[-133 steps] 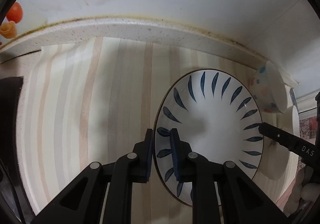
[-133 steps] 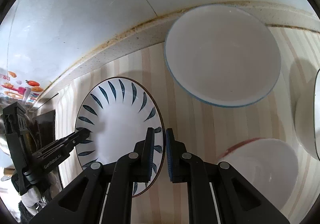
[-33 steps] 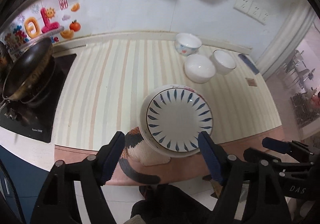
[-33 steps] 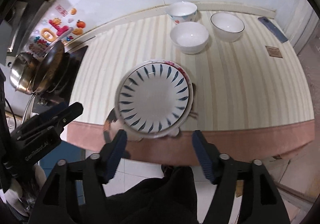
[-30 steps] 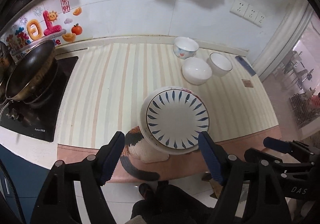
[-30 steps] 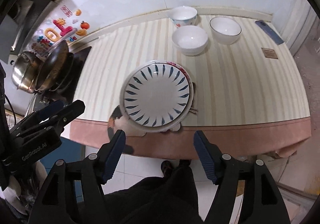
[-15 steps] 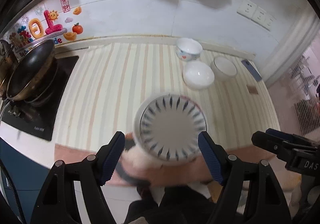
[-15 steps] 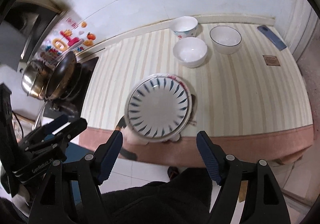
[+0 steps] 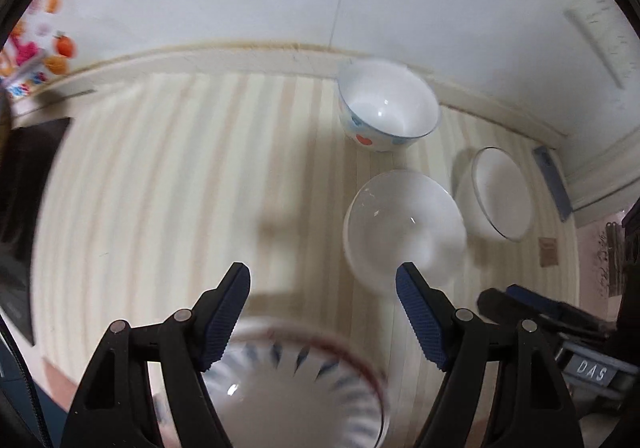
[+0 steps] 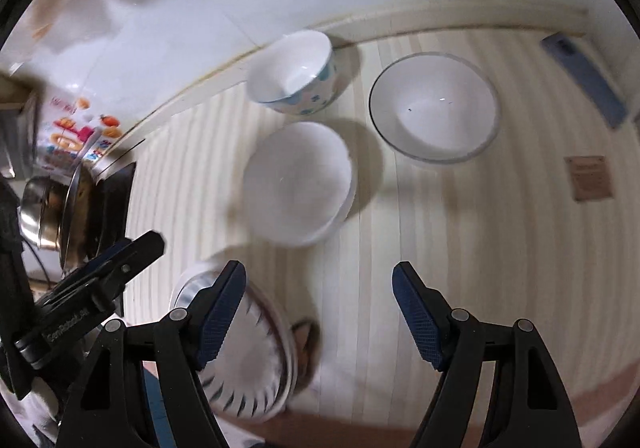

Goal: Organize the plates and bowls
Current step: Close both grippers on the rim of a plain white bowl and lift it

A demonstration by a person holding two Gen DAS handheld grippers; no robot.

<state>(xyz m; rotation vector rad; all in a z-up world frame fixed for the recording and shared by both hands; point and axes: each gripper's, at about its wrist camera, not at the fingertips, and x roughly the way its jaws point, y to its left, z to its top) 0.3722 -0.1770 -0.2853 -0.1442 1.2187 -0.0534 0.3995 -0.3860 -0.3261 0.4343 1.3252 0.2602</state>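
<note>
Stacked at near edge of striped desk (image 10: 460, 248): white round plate with blue leaf rim (image 9: 292, 400) atop another plate. Still loose: spotted white bowl (image 9: 386, 106), plain white bowl (image 10: 298, 184), dark-rimmed white bowl (image 10: 434, 106). Left tongs (image 9: 323, 306) apart and empty; right tongs (image 10: 319, 304) narrowing, nothing between.

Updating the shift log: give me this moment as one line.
plates: stacked | three bowls: unstacked | left gripper: open, empty | right gripper: closing, empty

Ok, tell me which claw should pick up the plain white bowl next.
Probably the left claw: the plain white bowl lies just past its right fingertip. The right claw, empty with jaws closing, sits further off.
</note>
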